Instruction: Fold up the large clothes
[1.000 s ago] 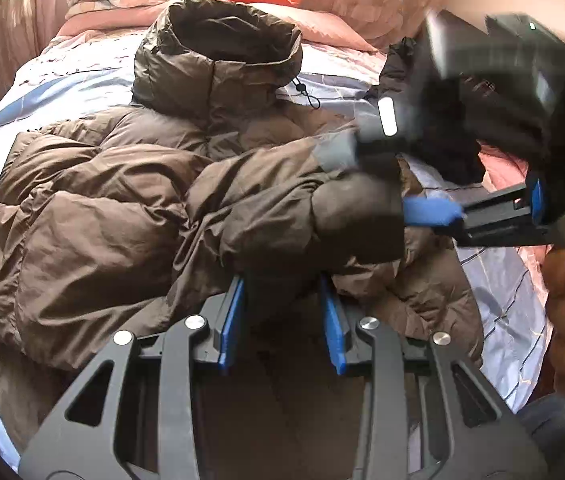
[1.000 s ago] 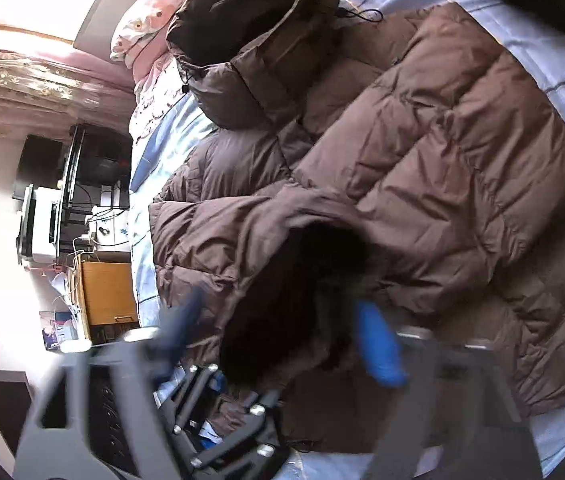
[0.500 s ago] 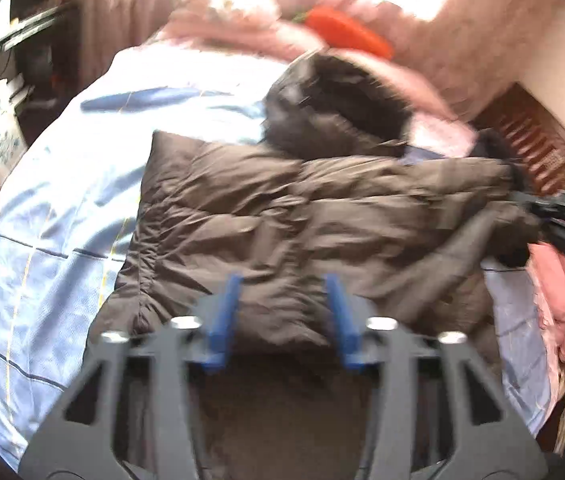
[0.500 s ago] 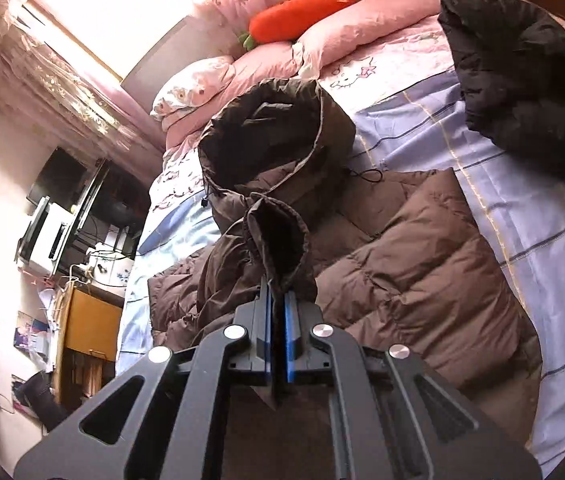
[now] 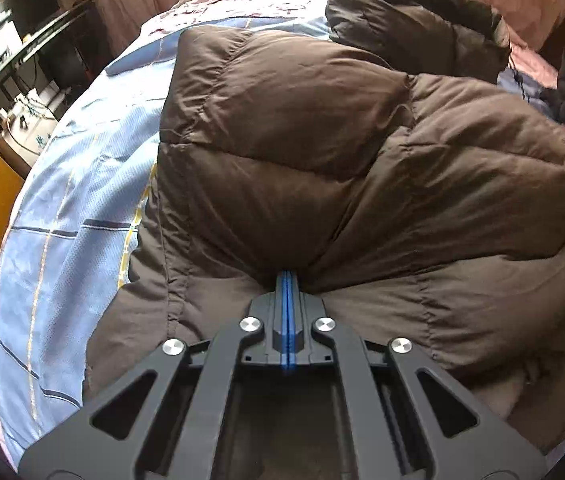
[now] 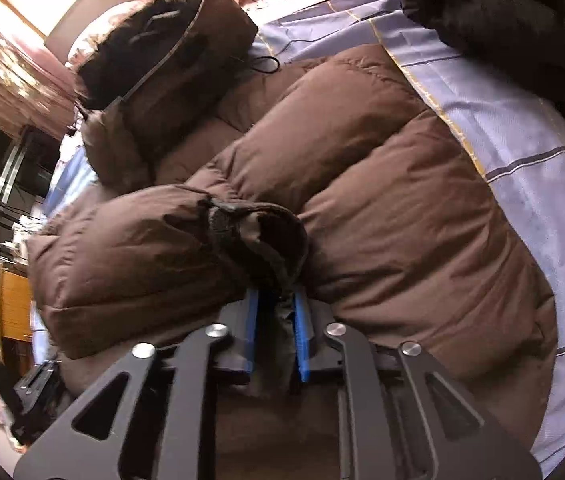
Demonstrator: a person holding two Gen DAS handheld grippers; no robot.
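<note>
Brown down jacket spread across the blue checked bedsheet, hood toward twelve o'clock by the pink pillows. Sleeve folded across the body, its cuff at six o'clock. Right gripper: jaws have just been opening, now narrowly apart with the cuff fabric between them; likely letting go. Risk: puffy fill springs the sleeve back off the fold. Left gripper: jaws have just been closing, now pinched shut on a tuck of jacket fabric; the slick shell may slip out when pulled.
</note>
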